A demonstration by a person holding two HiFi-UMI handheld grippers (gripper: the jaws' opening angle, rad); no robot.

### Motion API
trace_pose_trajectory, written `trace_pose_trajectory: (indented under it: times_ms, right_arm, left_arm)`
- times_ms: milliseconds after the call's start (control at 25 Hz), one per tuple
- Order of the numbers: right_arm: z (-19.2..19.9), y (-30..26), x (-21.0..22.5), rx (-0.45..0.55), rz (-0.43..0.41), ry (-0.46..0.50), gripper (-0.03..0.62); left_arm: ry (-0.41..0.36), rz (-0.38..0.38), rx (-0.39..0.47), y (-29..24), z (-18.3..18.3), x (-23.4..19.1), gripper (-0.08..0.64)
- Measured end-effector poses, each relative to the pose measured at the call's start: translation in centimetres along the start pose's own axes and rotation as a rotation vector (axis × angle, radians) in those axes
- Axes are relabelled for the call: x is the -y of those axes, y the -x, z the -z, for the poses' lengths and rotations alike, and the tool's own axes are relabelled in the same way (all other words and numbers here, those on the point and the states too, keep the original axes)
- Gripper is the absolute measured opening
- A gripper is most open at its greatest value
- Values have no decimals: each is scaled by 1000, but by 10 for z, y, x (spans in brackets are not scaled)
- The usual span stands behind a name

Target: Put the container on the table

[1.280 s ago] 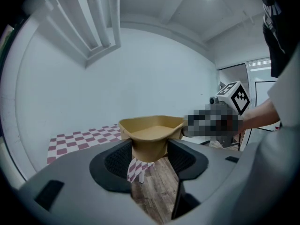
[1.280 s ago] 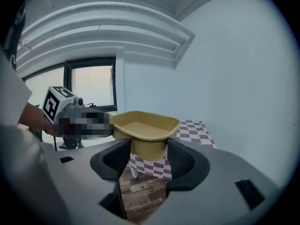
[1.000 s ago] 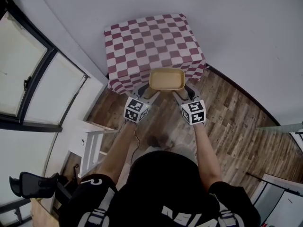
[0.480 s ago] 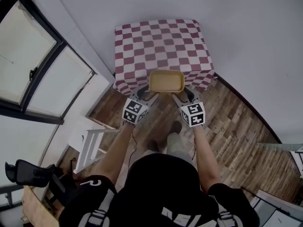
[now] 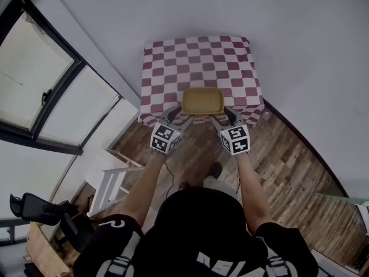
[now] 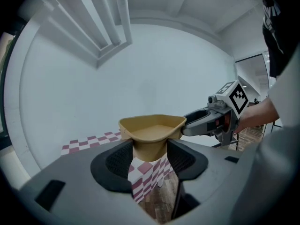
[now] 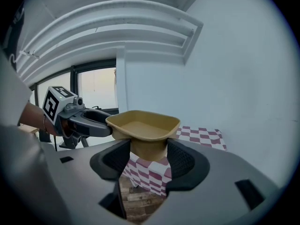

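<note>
Showing a person from above (head view), arms stretched fwd, one tool in each hand. The left tool (image 5: 182, 118) and right tool (image 5: 221, 118) meet a tan container (image 5: 202, 101) at its two near corners, approx. symmetrical; the marker cubes (image 5: 165, 138) face up toward the camera. The container is a shallow, open, rounded-rect. tub, held upright. It is in the air at the near edge of the worktop (image 5: 199, 59), which is covered w/ a red-and-white checked cloth (image 5: 173, 68) that hangs over the sides; in this view the tub overlaps that near edge.

Left gripper view: both pads (image 6: 121, 159) of the left tool press the container's wall just below the flared rim, i.e. jaws clamped on it. Hanging cloth and wood floor (image 6: 157, 205) show beneath the tub, so it is not resting on the worktop. The right tool enters from the right side of the frame, reaching the tub's other end.

Right gripper view: same arrangement mirrored. The right tool's jaws are closed on the wall under the rim, the left tool is at frame left, and the cloth-covered worktop lies beyond and below.

Surroundings (head view): plain grey wall (image 5: 300, 33) behind the worktop; dark-framed window (image 5: 40, 79) at left.
</note>
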State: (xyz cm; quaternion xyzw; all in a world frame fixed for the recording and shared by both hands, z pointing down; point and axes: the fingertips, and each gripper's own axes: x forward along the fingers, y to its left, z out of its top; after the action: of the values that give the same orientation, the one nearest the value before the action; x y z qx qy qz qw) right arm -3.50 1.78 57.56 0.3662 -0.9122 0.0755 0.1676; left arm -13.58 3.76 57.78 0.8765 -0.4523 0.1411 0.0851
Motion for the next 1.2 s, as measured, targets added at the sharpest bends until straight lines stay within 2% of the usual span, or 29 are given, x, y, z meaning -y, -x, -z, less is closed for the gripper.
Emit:
trace_pose_trajectory:
  times_ms: [320, 680, 1200]
  right_arm:
    - [-6, -8, 57, 7, -27, 6, 259]
    - [-2, 2, 98, 12, -52, 2, 261]
    - [6, 30, 134, 24, -29, -16, 261]
  left_arm:
    - [-5, -24, -8, -52, -20, 1, 236]
    - [-15, -40, -20, -87, -32, 19, 236]
    - [-28, 10, 3, -116, -43, 49, 232]
